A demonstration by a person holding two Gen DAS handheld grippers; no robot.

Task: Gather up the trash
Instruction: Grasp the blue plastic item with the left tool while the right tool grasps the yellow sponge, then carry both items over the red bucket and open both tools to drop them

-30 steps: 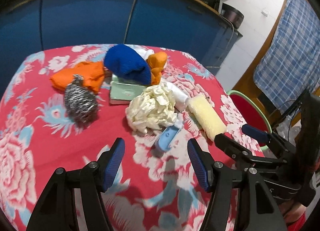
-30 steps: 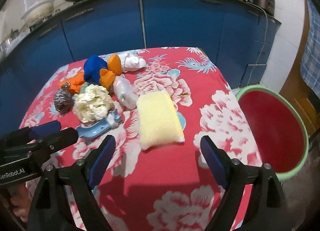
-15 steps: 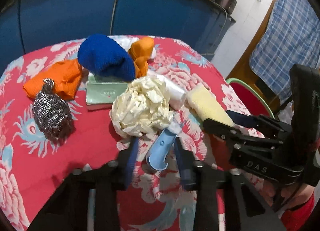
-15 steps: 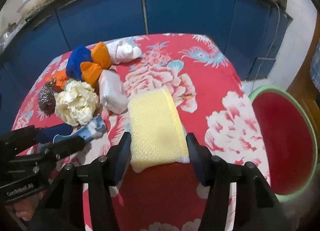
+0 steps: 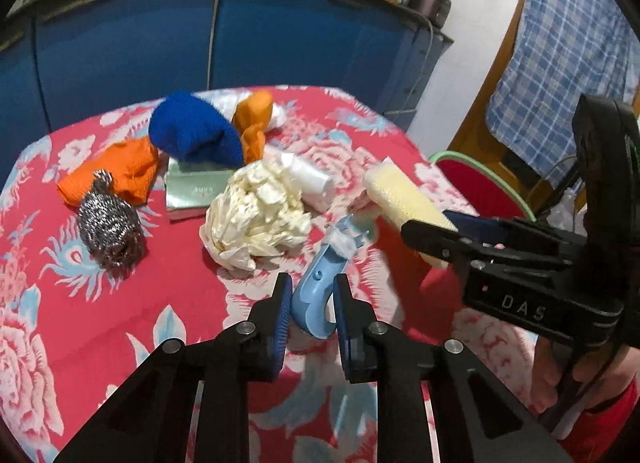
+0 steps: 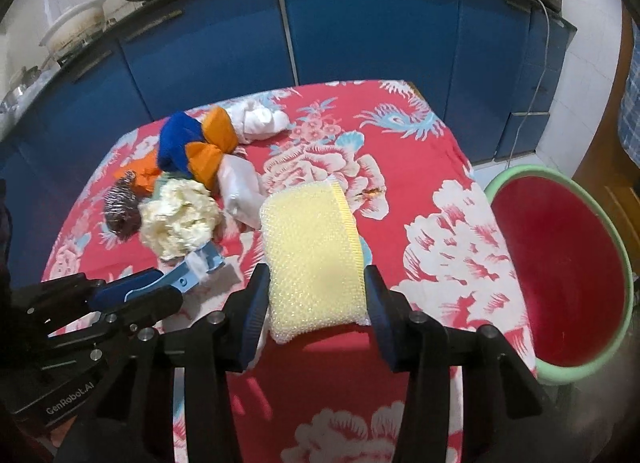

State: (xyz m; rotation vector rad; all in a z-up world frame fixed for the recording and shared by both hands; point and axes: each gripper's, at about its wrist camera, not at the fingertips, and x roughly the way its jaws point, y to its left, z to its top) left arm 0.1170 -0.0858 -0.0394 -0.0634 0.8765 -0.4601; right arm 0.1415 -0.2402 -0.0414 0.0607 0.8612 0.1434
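Note:
My left gripper point(image 5: 309, 297) is shut on a light blue plastic handle tool point(image 5: 320, 283) and holds it just above the red floral tablecloth point(image 5: 120, 323). The tool also shows in the right wrist view point(image 6: 188, 275). My right gripper point(image 6: 314, 293) is shut on a yellow sponge point(image 6: 314, 251), lifted and tilted over the cloth; it shows in the left wrist view point(image 5: 404, 203) too. A red basin with a green rim point(image 6: 560, 275) stands on the floor off the table's right edge.
On the table lie a cream crumpled wad point(image 5: 256, 211), a steel scourer point(image 5: 110, 227), orange cloths point(image 5: 120, 171), a blue cloth point(image 5: 196, 135), a green packet point(image 5: 188, 191) and a white plastic roll point(image 5: 312, 183). Blue cabinets point(image 6: 360, 23) stand behind.
Both grippers moved forward and closed: the left onto the blue handle tool, the right onto the yellow sponge. Both items are now raised off the cloth.

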